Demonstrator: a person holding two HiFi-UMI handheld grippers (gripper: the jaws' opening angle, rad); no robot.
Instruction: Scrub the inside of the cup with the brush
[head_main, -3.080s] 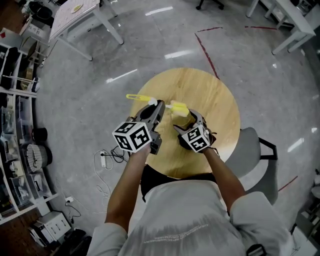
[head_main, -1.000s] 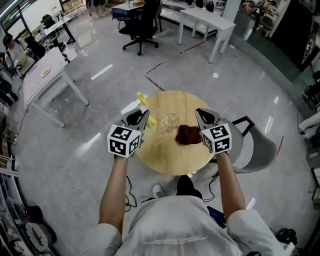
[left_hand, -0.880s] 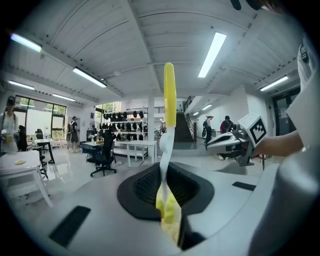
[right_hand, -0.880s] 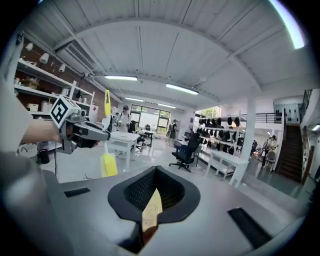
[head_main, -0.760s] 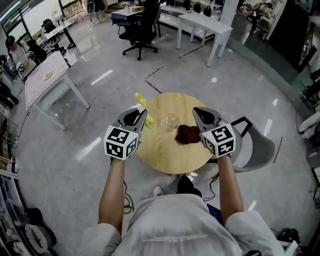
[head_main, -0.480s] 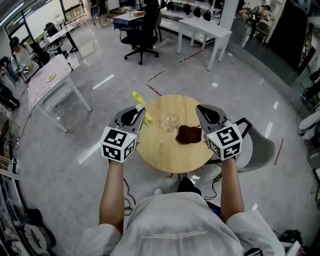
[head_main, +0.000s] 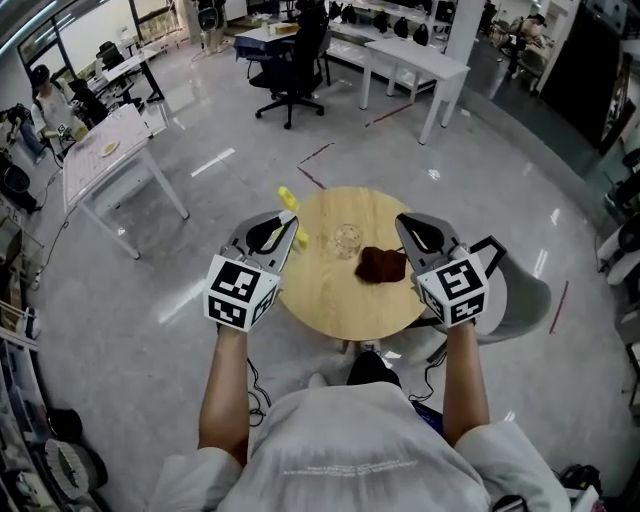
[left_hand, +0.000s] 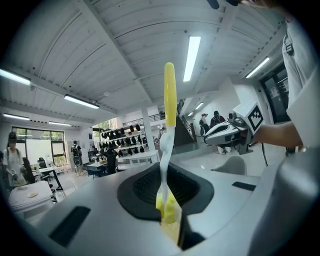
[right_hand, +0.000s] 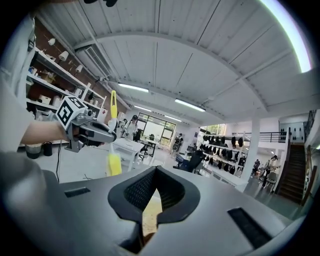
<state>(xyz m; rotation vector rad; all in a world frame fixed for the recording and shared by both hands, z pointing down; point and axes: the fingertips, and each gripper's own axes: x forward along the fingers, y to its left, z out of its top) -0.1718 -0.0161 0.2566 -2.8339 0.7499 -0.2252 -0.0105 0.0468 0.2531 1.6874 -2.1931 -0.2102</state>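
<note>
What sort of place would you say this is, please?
Probably an open-plan lab or workshop office: white desks and a black office chair stand on a polished grey floor, beyond a round wooden table.

Bright, even indoor light falls from long ceiling strips (left_hand: 191, 57), which burn out to white glare in both gripper views. The polished floor (head_main: 200, 165) mirrors them as pale streaks. The head view is sharp; the gripper views bulge fisheye-fashion, blacken at the corners, and blur the nearest foreground.
</note>
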